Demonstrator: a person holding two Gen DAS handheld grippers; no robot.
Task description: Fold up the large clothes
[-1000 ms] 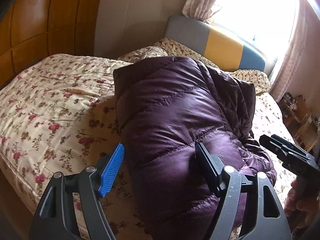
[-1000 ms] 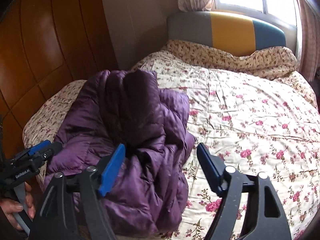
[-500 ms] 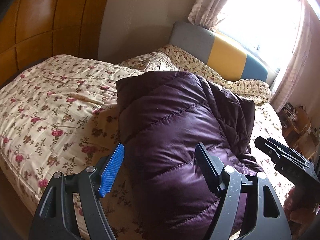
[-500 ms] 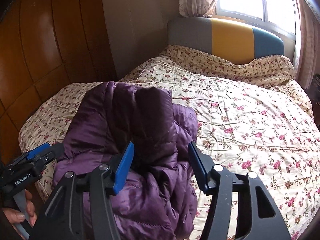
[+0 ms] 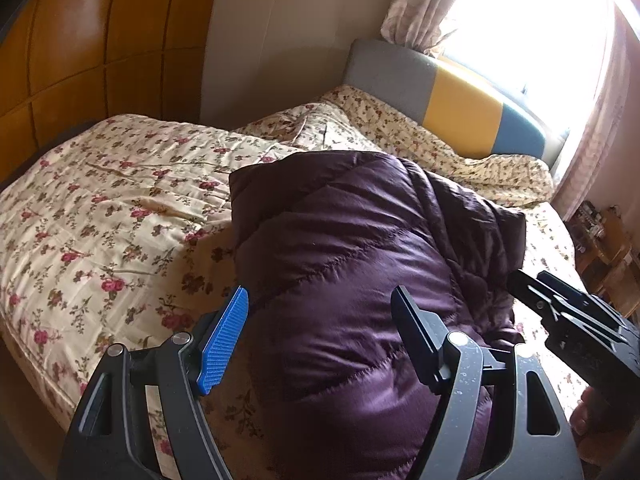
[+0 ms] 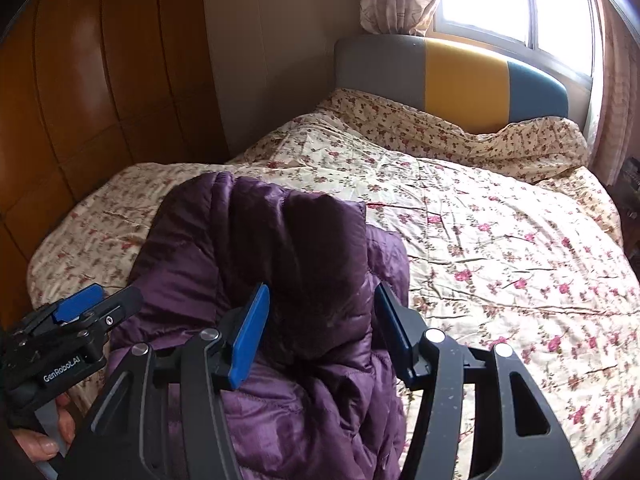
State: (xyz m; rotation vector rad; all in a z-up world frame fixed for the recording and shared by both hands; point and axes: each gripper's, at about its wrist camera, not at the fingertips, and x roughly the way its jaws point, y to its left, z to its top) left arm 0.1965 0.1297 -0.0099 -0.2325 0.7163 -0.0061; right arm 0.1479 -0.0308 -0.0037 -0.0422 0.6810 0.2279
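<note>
A purple quilted down jacket (image 5: pixel 360 280) lies bunched and partly folded on the near side of the bed (image 5: pixel 100 208). It also shows in the right wrist view (image 6: pixel 260 256). My left gripper (image 5: pixel 320 320) is open and hovers above the jacket's near end, touching nothing. My right gripper (image 6: pixel 320 320) is open, with narrower jaws, above a raised dark fold of the jacket. Each gripper shows at the edge of the other's view: the right one (image 5: pixel 576 320) and the left one (image 6: pixel 72 328).
The bed has a floral quilt (image 6: pixel 500 240) and a grey, yellow and blue headboard (image 6: pixel 452 80). A wooden wardrobe (image 6: pixel 80 80) stands on the left. A bright window (image 6: pixel 512 4) with curtains is behind the headboard. Small wooden furniture (image 5: pixel 608 248) stands at the bed's right.
Both grippers have pulled back and up from the jacket. The right gripper's jaws have narrowed and it has shifted left over the jacket's raised fold. The jacket has not moved.
</note>
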